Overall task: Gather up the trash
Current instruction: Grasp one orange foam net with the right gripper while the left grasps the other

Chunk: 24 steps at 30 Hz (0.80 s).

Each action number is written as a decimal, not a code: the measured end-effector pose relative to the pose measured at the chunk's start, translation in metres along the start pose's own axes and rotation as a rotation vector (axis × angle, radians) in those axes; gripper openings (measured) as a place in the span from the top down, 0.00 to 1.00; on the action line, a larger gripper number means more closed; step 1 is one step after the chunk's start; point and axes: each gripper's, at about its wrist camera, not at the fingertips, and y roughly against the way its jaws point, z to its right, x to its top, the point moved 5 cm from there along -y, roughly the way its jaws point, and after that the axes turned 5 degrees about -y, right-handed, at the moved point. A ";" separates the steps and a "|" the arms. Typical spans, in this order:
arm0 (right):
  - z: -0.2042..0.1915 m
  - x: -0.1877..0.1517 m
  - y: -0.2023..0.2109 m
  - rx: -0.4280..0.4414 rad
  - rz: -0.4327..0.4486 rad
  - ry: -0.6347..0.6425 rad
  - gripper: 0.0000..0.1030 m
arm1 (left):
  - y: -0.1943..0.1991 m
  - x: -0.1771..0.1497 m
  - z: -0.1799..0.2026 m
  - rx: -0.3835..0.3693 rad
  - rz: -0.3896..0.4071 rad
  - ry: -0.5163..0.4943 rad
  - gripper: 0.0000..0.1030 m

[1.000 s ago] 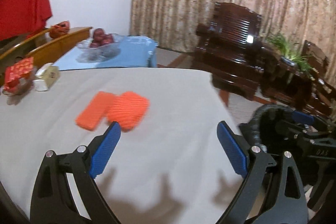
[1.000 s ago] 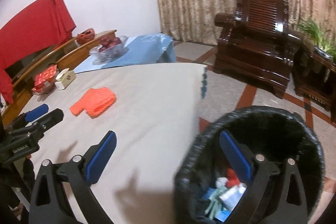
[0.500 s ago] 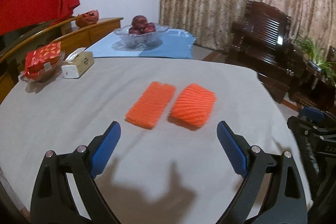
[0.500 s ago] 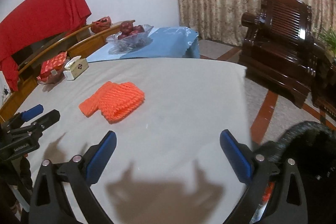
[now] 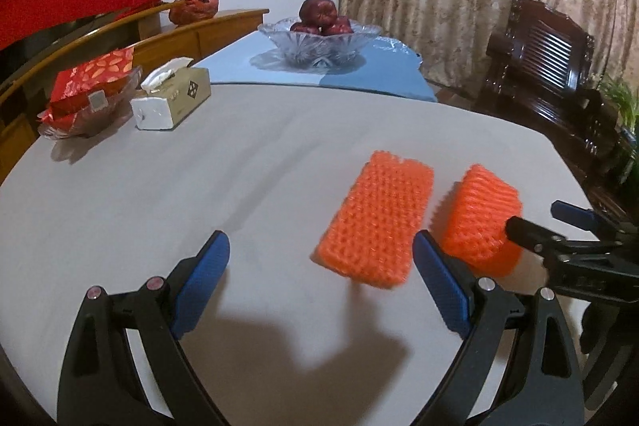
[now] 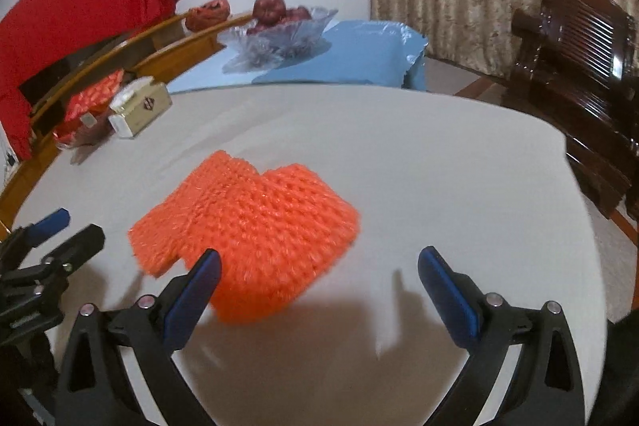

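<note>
Left wrist view: the left gripper (image 5: 321, 266) hangs over the near part of the table (image 5: 159, 194), its blue-padded jaws spread wide and holding nothing. Two orange foam nets lie side by side toward the table's right edge, close but apart: the left foam net (image 5: 375, 222) sits just ahead of the right pad, and the right foam net (image 5: 481, 216) lies beyond it, partly behind that pad. The right gripper (image 5: 559, 226) reaches in from the right edge, its dark tip in front of the right net. Along the far left edge stand a tissue box (image 5: 173, 98) and, beside it, a dish of red packets (image 5: 90, 86). A glass fruit bowl (image 5: 319, 38) rests on the blue-covered surface beyond the far edge, and a dark wooden chair (image 5: 551, 74) stands off the right edge.

Right wrist view: the right gripper (image 6: 319, 274) is likewise spread wide and empty. The foam nets (image 6: 255, 226) overlap here into one orange mass just ahead of its left pad, which covers their near edge. The left gripper (image 6: 56, 234) shows at the left edge, clear of the nets.
</note>
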 end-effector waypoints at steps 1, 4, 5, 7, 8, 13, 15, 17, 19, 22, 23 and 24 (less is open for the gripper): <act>-0.001 0.001 -0.009 -0.001 -0.010 0.003 0.06 | -0.006 0.000 -0.002 -0.002 -0.005 0.005 0.12; -0.002 0.002 -0.021 0.008 -0.028 0.003 0.06 | -0.020 0.000 -0.005 -0.007 -0.021 0.014 0.13; -0.002 0.003 -0.024 0.014 -0.034 0.007 0.06 | -0.022 -0.001 -0.005 -0.008 -0.023 0.014 0.13; -0.002 0.003 -0.025 0.030 -0.045 0.011 0.10 | -0.029 -0.002 -0.003 -0.013 -0.034 0.016 0.13; -0.004 0.003 -0.027 0.045 -0.052 0.014 0.12 | -0.032 -0.003 -0.001 -0.015 -0.042 0.016 0.13; -0.013 0.000 -0.025 0.139 -0.066 0.018 0.45 | -0.045 -0.007 0.006 -0.040 -0.081 0.017 0.19; -0.015 0.000 -0.021 0.153 -0.062 0.024 0.54 | -0.050 -0.008 0.007 -0.053 -0.100 0.022 0.21; -0.015 -0.002 -0.016 0.174 -0.062 0.016 0.62 | -0.055 -0.008 0.012 -0.068 -0.118 0.021 0.23; -0.012 -0.001 -0.011 0.172 -0.055 0.007 0.68 | -0.058 -0.008 0.019 -0.084 -0.133 0.015 0.25; -0.008 0.001 -0.002 0.154 -0.035 0.011 0.69 | -0.063 -0.008 0.029 -0.110 -0.159 0.012 0.28; -0.007 0.001 0.000 0.150 -0.032 0.013 0.69 | -0.064 -0.008 0.032 -0.115 -0.158 0.014 0.31; -0.005 0.002 0.002 0.145 -0.029 0.016 0.70 | -0.065 -0.006 0.035 -0.129 -0.157 0.016 0.41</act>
